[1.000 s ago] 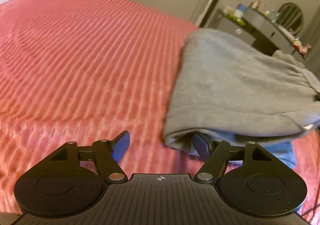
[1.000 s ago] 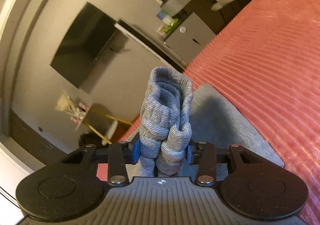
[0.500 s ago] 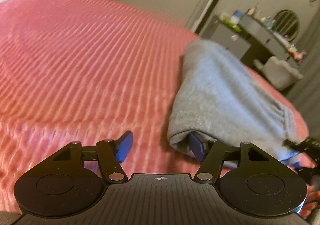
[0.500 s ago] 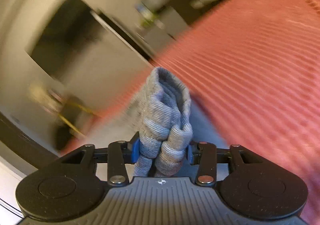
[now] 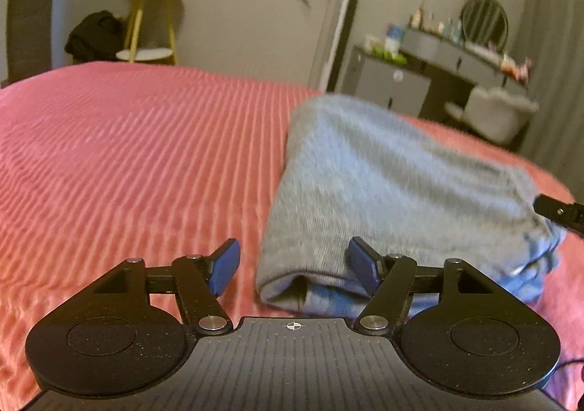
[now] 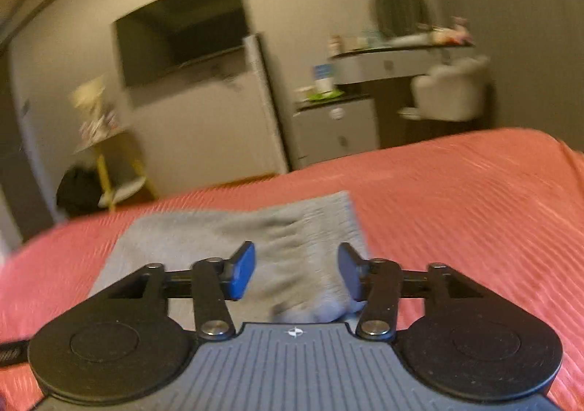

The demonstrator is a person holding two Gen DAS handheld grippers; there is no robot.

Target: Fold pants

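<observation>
Two grippers work over one pair of grey pants [image 5: 383, 184], which lies folded into a thick bundle on a pink ribbed bedspread [image 5: 127, 162]. Left wrist view: the left gripper [image 5: 294, 270] has its jaws spread apart, and they have just been opening a little further; the blue pad on the picture's left stands over bare bedspread, the other pad rests against the near folded corner of the pants, nothing clamped between them. Layers of the fold show at that near edge, a bluer layer peeping out underneath. At the right edge of this view a black finger of the right gripper [image 5: 558, 210] pokes in beside the gathered waistband end. Right wrist view, blurred: the right gripper [image 6: 295, 270] stands with its jaws part-way apart and they have just been closing somewhat; the grey cloth [image 6: 237, 228] lies flat on the bedspread [image 6: 474, 210] below and beyond the pads, a bunched bit of fabric sits low between them near the right-hand pad, and neither pad presses on it, so the grip reads as released. Beyond the bed: a dark wall-mounted screen [image 6: 182, 31], a yellow-legged side table [image 5: 149, 24] with a dark heap [image 5: 95, 35] beside it, a grey dresser [image 5: 394, 82] with small items on top, a round mirror [image 5: 483, 20], a pale fluffy chair [image 5: 492, 111].
</observation>
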